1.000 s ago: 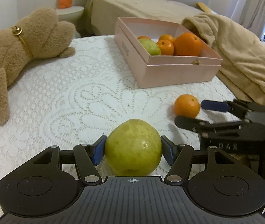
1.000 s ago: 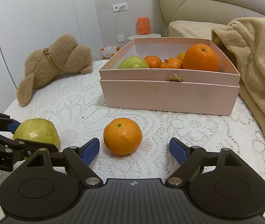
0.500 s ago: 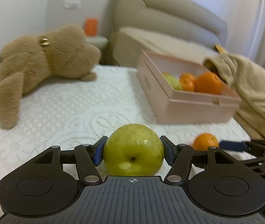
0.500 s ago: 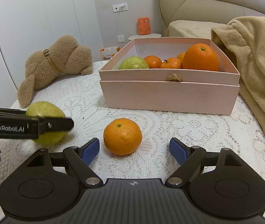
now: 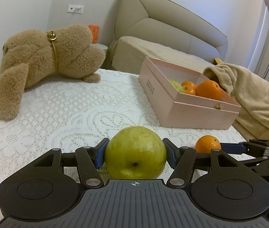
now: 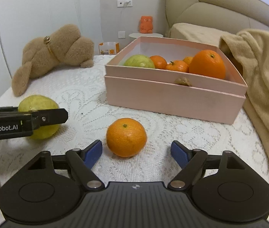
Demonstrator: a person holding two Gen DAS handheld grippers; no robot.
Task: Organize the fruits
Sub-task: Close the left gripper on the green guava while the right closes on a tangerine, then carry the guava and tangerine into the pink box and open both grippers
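Note:
My left gripper (image 5: 135, 153) is shut on a green guava (image 5: 135, 152) and holds it above the lace cloth; the guava also shows in the right wrist view (image 6: 39, 116), lifted at the left. My right gripper (image 6: 136, 152) is open, its blue pads either side of a loose orange (image 6: 126, 137) that lies on the cloth just ahead; this orange also shows in the left wrist view (image 5: 207, 144). A pink box (image 6: 172, 95) behind holds another guava (image 6: 139, 61), several small oranges and a big orange (image 6: 207, 64).
A brown plush toy (image 5: 45, 60) lies at the far left of the lace-covered table (image 5: 68, 114). A beige blanket (image 6: 263, 79) is piled at the right beside the box. A sofa and a small side table with an orange figure stand behind.
My left gripper has lifted the guava off the cloth and tilted up, so the view now looks more level. My right gripper and the loose orange have not moved.

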